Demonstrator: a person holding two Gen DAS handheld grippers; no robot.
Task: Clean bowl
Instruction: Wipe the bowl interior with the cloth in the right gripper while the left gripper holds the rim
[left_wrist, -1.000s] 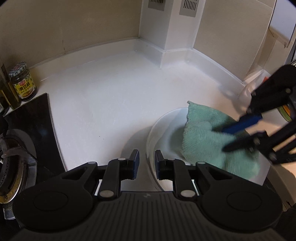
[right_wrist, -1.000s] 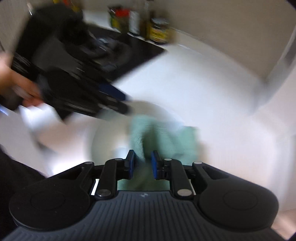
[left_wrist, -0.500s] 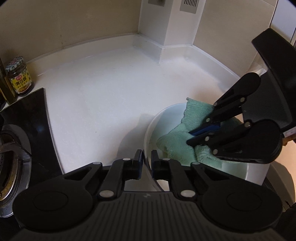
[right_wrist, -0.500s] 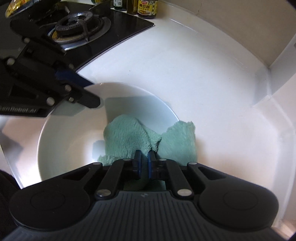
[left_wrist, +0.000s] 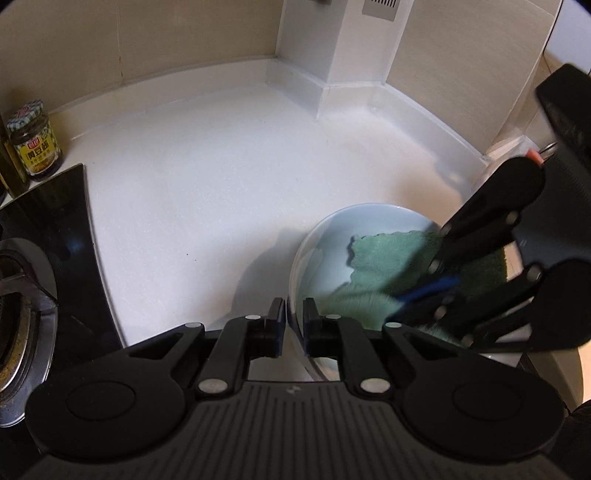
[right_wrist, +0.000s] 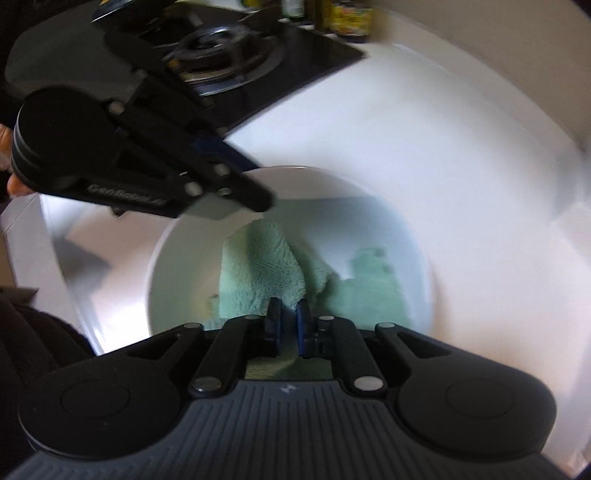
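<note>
A white bowl (left_wrist: 314, 243) stands on the white counter, tilted up on its side. My left gripper (left_wrist: 293, 314) is shut on the bowl's rim, one finger on each side of it. A green cloth (left_wrist: 384, 258) lies inside the bowl. My right gripper (right_wrist: 288, 321) is shut on the green cloth (right_wrist: 258, 273) and presses it into the bowl (right_wrist: 177, 266). In the left wrist view the right gripper (left_wrist: 413, 295) reaches in from the right. In the right wrist view the left gripper (right_wrist: 258, 184) holds the far left rim.
A black gas hob (left_wrist: 48, 236) with a burner (right_wrist: 221, 48) is at the left. A jar with a yellow label (left_wrist: 35, 142) stands at the back left by the wall. A white corner column (left_wrist: 343, 48) rises at the back.
My right gripper has swept the cloth round inside the bowl, toward the near side. My left gripper keeps its hold on the rim and the bowl has tilted more.
</note>
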